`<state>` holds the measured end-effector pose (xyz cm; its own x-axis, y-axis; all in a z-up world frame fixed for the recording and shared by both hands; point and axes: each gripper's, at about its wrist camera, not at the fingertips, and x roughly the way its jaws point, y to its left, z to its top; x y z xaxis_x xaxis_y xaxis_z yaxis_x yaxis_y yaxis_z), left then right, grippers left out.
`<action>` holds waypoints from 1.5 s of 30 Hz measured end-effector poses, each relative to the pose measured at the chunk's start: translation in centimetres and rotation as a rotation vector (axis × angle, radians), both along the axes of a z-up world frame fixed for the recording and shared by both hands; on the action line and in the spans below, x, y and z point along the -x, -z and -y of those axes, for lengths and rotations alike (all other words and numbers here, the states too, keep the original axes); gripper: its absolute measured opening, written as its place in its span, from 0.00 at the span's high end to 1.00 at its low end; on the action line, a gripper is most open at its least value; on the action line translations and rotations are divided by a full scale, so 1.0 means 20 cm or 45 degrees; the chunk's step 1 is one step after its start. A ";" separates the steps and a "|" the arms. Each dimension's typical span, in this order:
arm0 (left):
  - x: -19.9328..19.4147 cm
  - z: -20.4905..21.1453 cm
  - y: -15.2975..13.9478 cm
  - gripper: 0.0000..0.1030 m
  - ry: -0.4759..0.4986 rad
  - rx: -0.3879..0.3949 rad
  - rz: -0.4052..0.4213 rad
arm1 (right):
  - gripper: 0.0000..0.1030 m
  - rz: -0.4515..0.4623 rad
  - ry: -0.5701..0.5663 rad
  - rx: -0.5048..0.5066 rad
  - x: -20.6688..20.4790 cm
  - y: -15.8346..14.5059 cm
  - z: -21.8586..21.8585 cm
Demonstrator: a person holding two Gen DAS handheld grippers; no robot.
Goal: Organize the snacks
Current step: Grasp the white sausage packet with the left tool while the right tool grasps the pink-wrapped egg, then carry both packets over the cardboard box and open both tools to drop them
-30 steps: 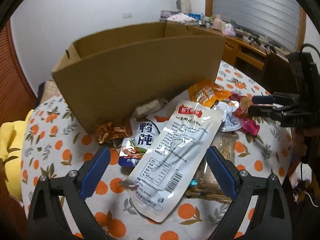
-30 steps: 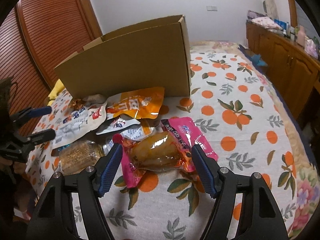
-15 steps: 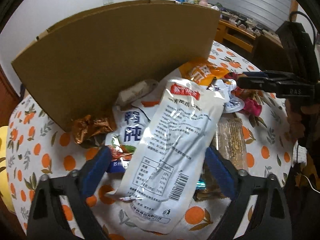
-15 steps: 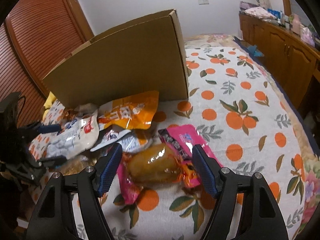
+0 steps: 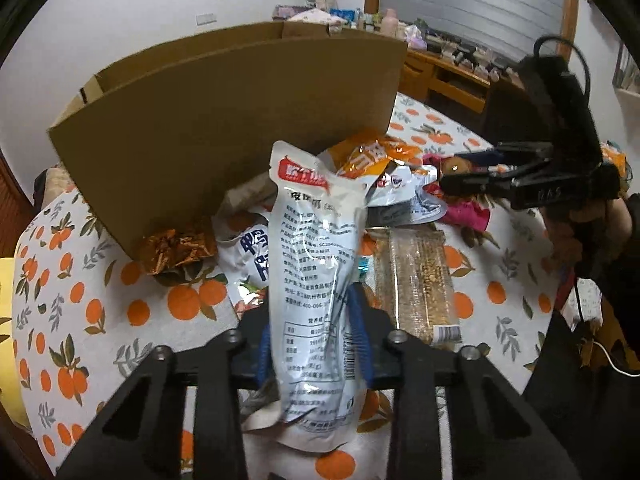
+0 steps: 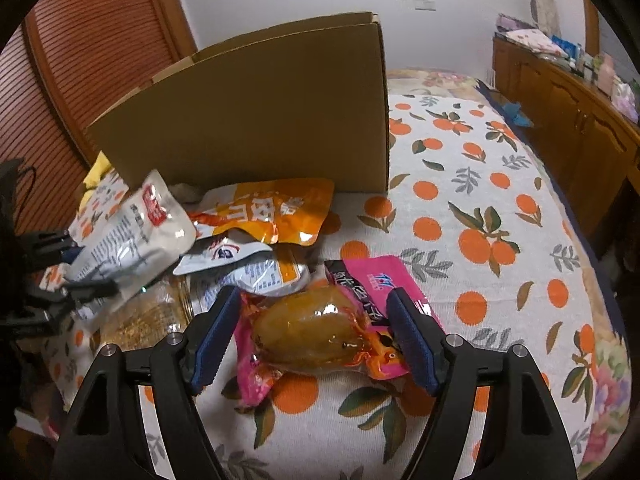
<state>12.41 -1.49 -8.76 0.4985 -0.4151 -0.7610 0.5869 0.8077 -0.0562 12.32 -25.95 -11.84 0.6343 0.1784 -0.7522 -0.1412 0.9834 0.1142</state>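
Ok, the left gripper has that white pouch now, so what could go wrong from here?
The left gripper has just closed on the white pouch near its lower end, so the long floppy top may sag and snag the cardboard box wall. The right gripper is open around the clear egg pack overlapping the pink packet; both may lift.

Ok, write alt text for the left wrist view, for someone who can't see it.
The left gripper has just closed its jaws on a long white snack pouch, which juts up from them above an orange-patterned cloth. Behind it stands an open cardboard box with more snack packets at its foot, an orange packet among them. The right gripper hovers at the right edge.
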 end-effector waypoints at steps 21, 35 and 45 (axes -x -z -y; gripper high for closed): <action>0.10 -0.01 -0.11 0.90 -0.081 0.074 0.089 | 0.37 0.023 -0.128 0.228 0.05 0.05 -0.10; 0.09 -0.02 -0.28 0.90 -0.094 0.130 0.167 | 0.38 0.091 -0.099 0.227 0.15 -0.04 -0.09; 0.04 -0.03 -0.42 0.90 -0.125 0.150 0.228 | 0.38 0.201 -0.116 0.225 0.16 -0.23 -0.12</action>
<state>11.58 -0.98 -0.45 0.6635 -0.4390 -0.6059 0.5151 0.8553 -0.0557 9.08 -23.56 -7.15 0.7337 0.1148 -0.6697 -0.2329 0.9684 -0.0891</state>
